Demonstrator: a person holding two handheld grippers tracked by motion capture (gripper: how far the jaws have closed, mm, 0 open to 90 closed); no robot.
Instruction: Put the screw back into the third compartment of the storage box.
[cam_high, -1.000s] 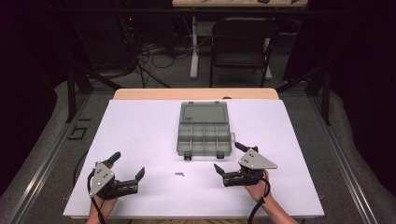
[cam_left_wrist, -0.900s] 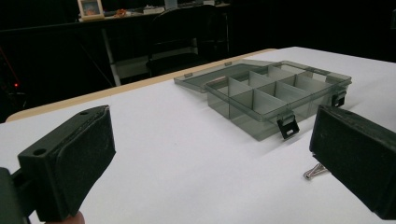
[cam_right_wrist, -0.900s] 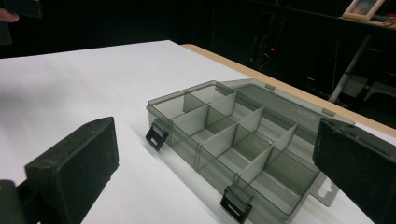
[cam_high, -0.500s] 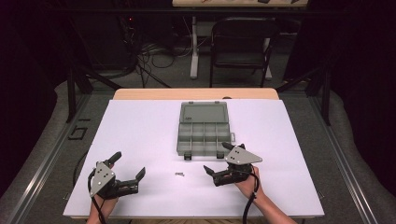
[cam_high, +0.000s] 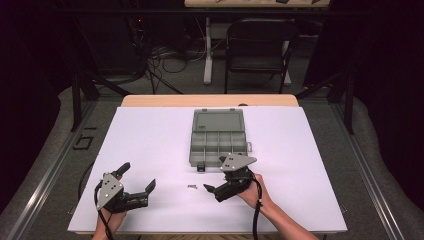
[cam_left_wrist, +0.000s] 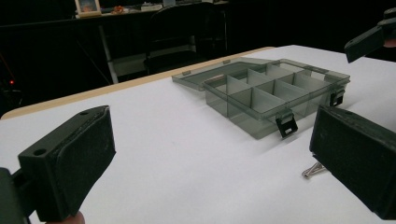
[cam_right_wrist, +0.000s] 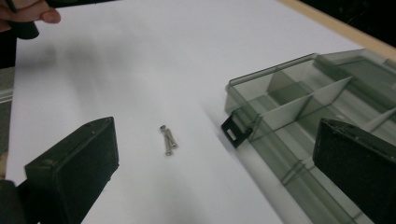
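Note:
Two small silver screws (cam_high: 191, 186) (cam_left_wrist: 314, 170) (cam_right_wrist: 167, 139) lie together on the white table top, just in front of a grey see-through compartment box (cam_high: 218, 142) (cam_left_wrist: 275, 91) (cam_right_wrist: 299, 107). The box's lid lies folded back flat and its compartments look empty. My right gripper (cam_high: 215, 175) (cam_right_wrist: 210, 163) is open, close to the right of the screws, with its jaws pointing left at them and at the box's front corner. At the table's front left, my left gripper (cam_high: 137, 176) (cam_left_wrist: 210, 158) rests open and holds nothing.
White table top (cam_high: 150, 135) stretches wide around the box. A black latch (cam_right_wrist: 232, 131) sticks out from the box's front wall near the screws. A folding chair (cam_high: 260, 47) and cables stand beyond the far table edge.
My right gripper has moved left along the box's front and turned toward the screws. The left gripper, the box and the screws have stayed put.

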